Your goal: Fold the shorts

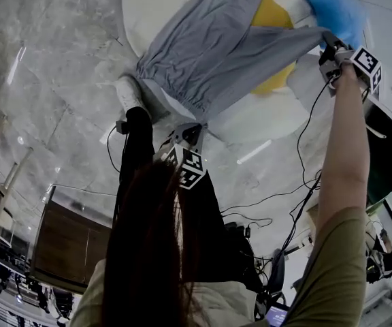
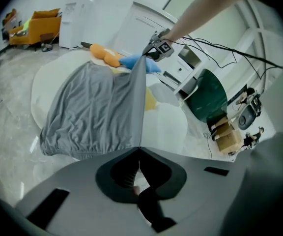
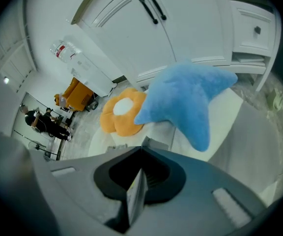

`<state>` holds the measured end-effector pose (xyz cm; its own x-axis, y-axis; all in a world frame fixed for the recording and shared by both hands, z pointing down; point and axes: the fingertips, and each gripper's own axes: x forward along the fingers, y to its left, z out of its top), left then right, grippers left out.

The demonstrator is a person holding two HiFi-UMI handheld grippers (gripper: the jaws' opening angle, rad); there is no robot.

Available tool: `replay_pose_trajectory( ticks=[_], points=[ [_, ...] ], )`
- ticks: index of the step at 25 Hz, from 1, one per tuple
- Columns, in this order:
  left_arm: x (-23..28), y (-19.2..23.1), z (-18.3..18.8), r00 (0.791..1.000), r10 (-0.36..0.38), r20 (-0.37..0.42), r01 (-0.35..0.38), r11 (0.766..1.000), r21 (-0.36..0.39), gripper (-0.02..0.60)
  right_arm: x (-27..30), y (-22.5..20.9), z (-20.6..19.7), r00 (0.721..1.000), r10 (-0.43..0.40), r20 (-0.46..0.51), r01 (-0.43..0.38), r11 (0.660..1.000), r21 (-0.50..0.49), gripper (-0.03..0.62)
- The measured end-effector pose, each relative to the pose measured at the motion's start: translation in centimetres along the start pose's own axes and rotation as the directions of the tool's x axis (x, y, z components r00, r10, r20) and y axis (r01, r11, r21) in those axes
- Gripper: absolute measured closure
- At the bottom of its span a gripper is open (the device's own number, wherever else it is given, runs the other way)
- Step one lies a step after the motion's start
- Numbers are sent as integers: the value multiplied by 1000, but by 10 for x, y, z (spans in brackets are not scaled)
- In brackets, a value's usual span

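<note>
Clamped fully shut on the waistband end of the shorts: left gripper. Clamped shut on the opposite edge: right gripper. Cloth taut between.

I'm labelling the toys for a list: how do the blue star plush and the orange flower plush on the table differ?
Colour: the blue star plush is plain blue, while the orange flower plush has a white centre. Shape: the star has long pointed arms, the flower short rounded petals. In the right gripper view the star looks larger and overlaps the flower's edge. Both are soft toys lying on the white table.
</note>
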<state>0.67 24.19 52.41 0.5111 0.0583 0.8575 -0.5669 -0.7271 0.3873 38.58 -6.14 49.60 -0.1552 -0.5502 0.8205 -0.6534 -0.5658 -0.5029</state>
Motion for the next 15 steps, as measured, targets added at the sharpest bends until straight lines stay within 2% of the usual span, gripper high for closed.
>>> replay_pose_trajectory(
  ticks=[4, 9, 15],
  points=[
    [-13, 51, 3, 999, 33, 17, -31, 996, -84, 566, 29, 57, 2, 999, 37, -17, -38, 999, -35, 586],
    [-25, 116, 3, 997, 79, 22, -74, 980, -183, 566, 79, 121, -4, 997, 68, -23, -70, 995, -67, 586],
    [-22, 201, -16, 988, 148, -32, -151, 958, -243, 566, 143, 177, -29, 997, 74, -34, -77, 992, -104, 585]
  ],
)
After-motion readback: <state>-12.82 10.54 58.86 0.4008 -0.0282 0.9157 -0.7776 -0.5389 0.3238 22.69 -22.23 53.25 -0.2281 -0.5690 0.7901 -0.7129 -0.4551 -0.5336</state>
